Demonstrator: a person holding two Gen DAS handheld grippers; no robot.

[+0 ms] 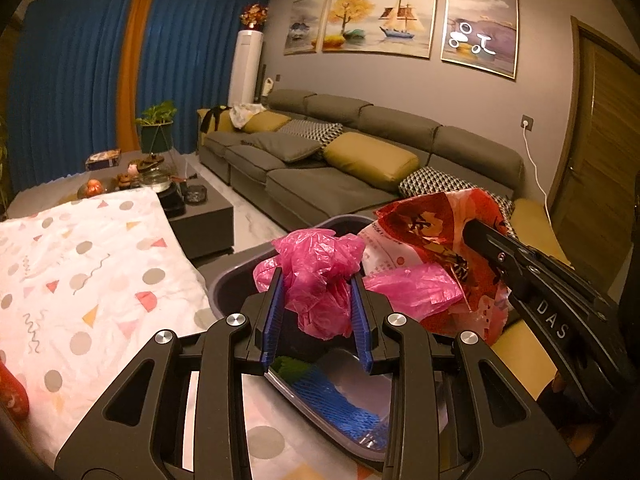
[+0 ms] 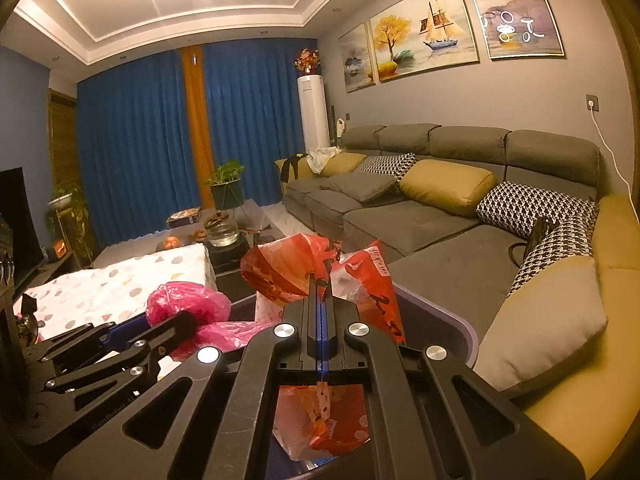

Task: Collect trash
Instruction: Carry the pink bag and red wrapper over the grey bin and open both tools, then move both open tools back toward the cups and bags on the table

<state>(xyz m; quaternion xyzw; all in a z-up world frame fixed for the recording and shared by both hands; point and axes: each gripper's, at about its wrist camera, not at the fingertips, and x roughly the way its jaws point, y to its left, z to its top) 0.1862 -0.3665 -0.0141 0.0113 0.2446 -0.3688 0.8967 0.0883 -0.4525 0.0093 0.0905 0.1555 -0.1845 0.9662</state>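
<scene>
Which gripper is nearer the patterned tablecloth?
Left. The left gripper, clamping the pink bag, is beside the tablecloth; the right gripper is farther, toward the sofa.

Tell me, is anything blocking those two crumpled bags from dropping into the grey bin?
Nothing visible does. The left gripper holds the pink bag and the right gripper pinches the red printed bag, both right over the open bin.
</scene>
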